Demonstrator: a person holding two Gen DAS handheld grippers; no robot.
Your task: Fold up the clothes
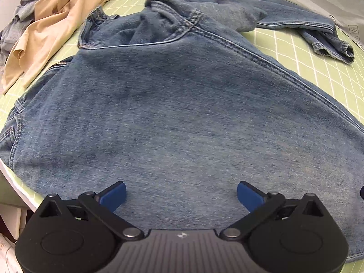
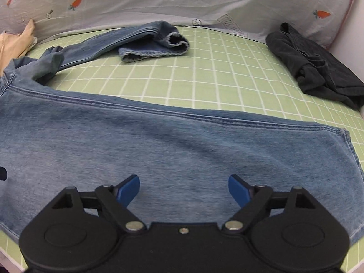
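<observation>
Now both tongs, left and right, gape wide, empty, above jeans.

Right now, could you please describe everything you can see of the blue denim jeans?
The faded blue denim jeans lie spread on the green checked mat, one leg flat and smooth with a double-stitched side seam. The other leg trails away behind, crumpled, its hemmed cuff gaping open. The waistband and pocket end bunches beside a beige garment. Neither gripper grips them.

A home bedroom: clothes are lying on a green checked bedsheet (carrot-print bedding is bunching up behind).
</observation>
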